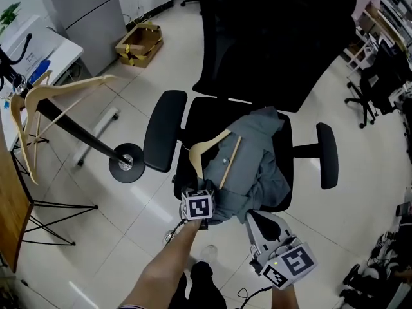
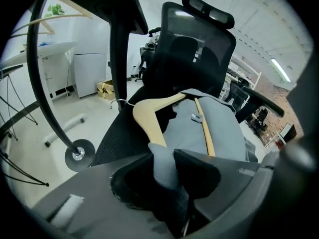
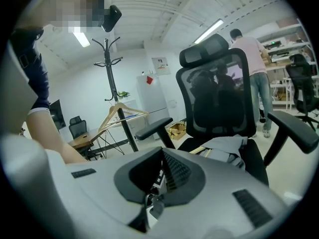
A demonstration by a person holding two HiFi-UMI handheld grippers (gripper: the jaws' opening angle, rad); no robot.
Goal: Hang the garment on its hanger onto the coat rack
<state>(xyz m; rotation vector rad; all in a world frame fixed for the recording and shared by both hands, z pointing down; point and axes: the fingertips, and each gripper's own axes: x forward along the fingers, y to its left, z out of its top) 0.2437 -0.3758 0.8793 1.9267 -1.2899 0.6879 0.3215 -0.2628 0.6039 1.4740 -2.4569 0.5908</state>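
A grey-blue garment lies crumpled on the seat of a black office chair, threaded on a wooden hanger whose hook points left. My left gripper is at the garment's near left edge. In the left gripper view a fold of the grey cloth is pinched between its jaws, with the hanger just beyond. My right gripper hovers below the seat's front edge, its tips together with nothing in them. The black coat rack leans at the left and carries empty wooden hangers.
The rack's round base sits on the tiled floor beside the chair's left armrest. A cardboard box and a white desk are at the back left. More office chairs crowd the right. A person stands behind the chair.
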